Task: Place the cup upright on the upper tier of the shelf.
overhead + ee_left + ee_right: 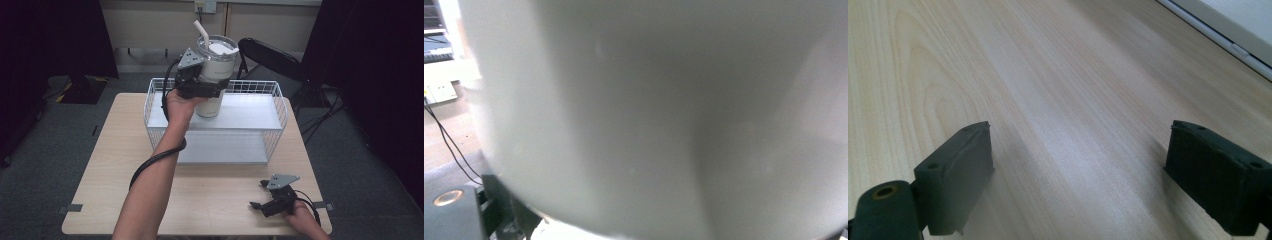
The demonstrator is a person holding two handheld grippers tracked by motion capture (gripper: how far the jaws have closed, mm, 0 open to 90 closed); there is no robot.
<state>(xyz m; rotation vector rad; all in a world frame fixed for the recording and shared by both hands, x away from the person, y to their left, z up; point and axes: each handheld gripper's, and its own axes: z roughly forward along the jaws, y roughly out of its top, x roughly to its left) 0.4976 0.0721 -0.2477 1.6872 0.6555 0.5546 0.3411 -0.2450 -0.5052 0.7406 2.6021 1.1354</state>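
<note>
High view: the left gripper (207,85) has its jaws clenched on the tumbler (216,75), held above the rack (280,107). The right gripper (257,196) rests on the surface (220,200), jaws spread and holding nothing.

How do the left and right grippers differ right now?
The left gripper is shut on the white tumbler; the right gripper is open and holds nothing. The left gripper is raised over the wire rack's upper shelf, while the right gripper sits low by the wooden table's near right edge. Both are black, hand-held, with a grey three-cornered plate on top.
</note>
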